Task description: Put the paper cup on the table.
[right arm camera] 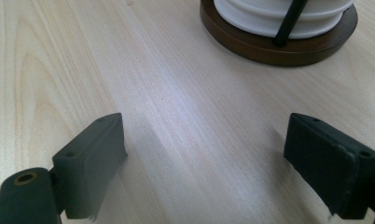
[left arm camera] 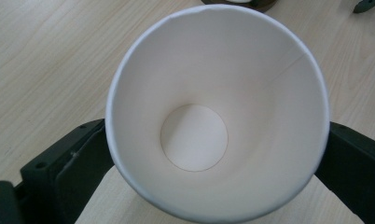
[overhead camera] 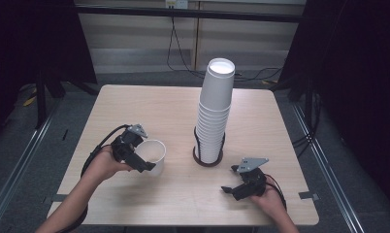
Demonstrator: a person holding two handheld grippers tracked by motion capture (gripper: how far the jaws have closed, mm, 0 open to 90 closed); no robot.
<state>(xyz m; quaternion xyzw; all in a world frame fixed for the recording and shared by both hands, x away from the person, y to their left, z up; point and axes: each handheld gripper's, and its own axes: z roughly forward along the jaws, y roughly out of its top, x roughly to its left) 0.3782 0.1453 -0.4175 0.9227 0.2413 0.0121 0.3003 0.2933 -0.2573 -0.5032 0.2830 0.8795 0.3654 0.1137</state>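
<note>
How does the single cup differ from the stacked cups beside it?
The single cup sits mouth-up in the left gripper, its inside bare; the stacked cups are nested upside down on a round brown base, leaning slightly and ungripped. Both are plain white paper.

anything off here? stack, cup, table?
The cup stack leans: its top sits right of the round wooden base, so it is not plumb. The single paper cup in the left tool looks undented, with a clean rim in the left gripper view. No spill on the table. The right tool is open, holding nothing.
</note>
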